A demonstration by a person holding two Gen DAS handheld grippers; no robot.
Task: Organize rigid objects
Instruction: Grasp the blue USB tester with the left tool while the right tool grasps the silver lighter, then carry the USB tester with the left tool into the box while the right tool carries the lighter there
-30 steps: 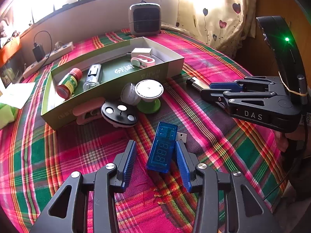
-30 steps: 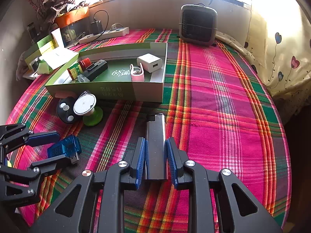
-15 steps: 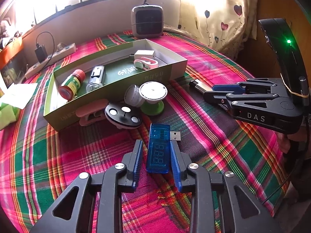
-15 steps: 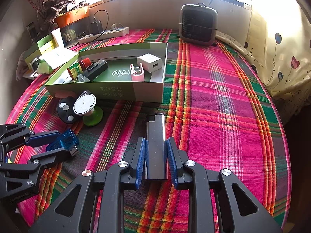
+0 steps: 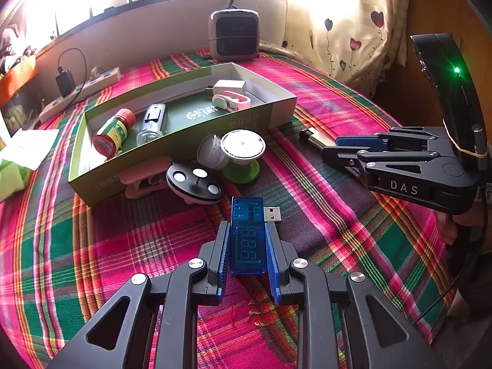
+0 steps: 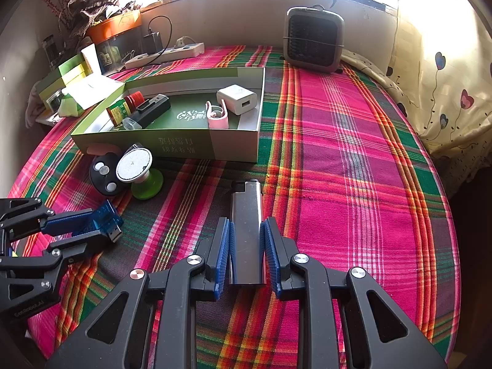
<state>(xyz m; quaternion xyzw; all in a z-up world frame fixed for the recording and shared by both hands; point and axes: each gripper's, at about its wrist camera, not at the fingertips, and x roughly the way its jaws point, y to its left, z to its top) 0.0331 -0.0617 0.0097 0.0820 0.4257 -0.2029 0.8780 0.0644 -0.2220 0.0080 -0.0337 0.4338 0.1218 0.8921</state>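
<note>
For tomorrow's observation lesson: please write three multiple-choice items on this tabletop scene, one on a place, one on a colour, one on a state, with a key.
1. Where does the white charger lie?
A. inside the green box
B. on the plaid cloth
C. on the heater

2. What colour is the USB meter?
A. red
B. blue
C. white

3. What is the right tool doing?
A. hanging open over the box
B. gripping the silver lighter
C. gripping a bottle

Key: 1 A, it rests within the box walls; 2 B, its translucent body is blue; 3 B, both pads press the lighter's sides.
</note>
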